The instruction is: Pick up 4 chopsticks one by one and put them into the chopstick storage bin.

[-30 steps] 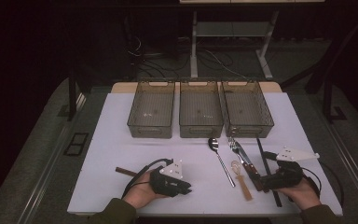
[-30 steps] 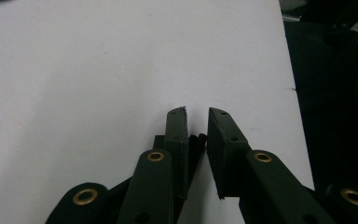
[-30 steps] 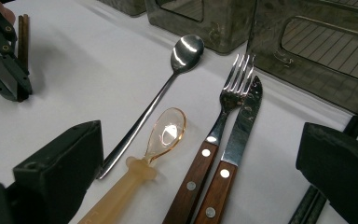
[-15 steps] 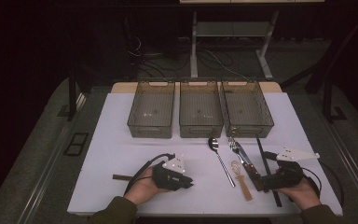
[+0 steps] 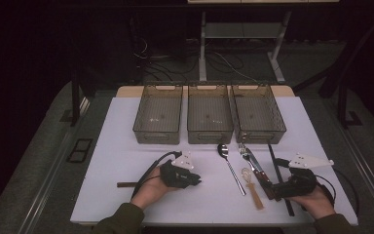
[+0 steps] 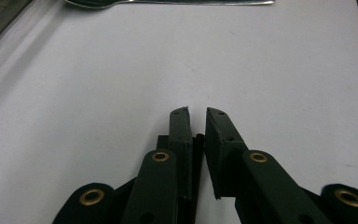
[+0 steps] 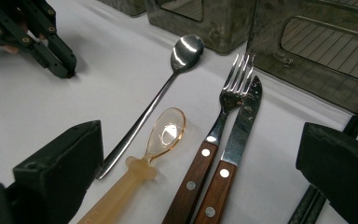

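My left gripper rests low on the white table, left of the cutlery, its jaws shut with nothing between them. A metal spoon lies just beyond its tips. My right gripper stands open at the near right. Between its wide-set jaws lie an amber plastic spoon, a wood-handled fork and a matching knife, none of them touched. The left gripper also appears far off at the upper left of the right gripper view.
Three smoky clear bins stand in a row at the back of the table. Black chopsticks lie right of the knife. A thin dark stick lies left of the left hand.
My left hand has slid a little to the right and away from me, toward the metal spoon. The right hand has stayed put.
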A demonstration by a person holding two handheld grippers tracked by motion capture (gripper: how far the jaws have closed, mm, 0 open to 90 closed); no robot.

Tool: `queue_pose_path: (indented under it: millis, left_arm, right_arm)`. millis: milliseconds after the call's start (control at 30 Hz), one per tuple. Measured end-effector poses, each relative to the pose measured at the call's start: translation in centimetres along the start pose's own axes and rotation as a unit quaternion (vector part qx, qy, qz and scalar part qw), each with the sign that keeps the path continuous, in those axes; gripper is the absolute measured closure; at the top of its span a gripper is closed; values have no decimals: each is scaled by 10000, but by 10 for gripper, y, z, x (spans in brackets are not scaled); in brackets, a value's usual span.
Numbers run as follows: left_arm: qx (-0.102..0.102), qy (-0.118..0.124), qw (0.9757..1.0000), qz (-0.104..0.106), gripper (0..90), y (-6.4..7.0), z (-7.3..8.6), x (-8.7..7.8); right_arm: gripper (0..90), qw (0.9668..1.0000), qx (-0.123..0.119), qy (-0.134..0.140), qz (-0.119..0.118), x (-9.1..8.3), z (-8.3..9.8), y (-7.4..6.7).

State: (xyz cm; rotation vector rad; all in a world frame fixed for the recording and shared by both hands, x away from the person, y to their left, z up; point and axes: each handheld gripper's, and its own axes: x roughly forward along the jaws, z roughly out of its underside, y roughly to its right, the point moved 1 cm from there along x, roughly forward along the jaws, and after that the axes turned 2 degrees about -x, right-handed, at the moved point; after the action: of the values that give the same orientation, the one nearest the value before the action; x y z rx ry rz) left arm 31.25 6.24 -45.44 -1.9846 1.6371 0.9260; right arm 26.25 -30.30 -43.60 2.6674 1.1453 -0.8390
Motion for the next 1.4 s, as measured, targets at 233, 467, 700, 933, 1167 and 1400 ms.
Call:
queue_pose_path:
  millis: [233, 467, 700, 933, 1167, 1400]
  left_arm:
    - [-22, 32, 10000, -55, 739, 0, 0, -1]
    - [-63, 153, 9997, -165, 595, 0, 6, -21]
    - [-276, 69, 9984, -481, 561, -1, 37, -61]
    - [-666, 121, 9951, -726, 572, -1, 73, -92]
    - [-821, 55, 9942, -697, 616, -7, 84, -95]
    - [-807, -91, 9943, -692, 702, -8, 85, -91]
  right_arm:
    - [8, 10000, -4, 2, -3, 0, 0, 0]
    - [8, 10000, -3, 28, -1, -1, 0, 0]
    - [8, 10000, -8, 24, -2, -1, 0, 0]
    - [8, 10000, -10, 15, 0, -1, 0, 0]
    - [8, 10000, -24, 6, 12, -1, 0, 0]
    - [8, 10000, -27, 3, 9, -1, 0, 0]
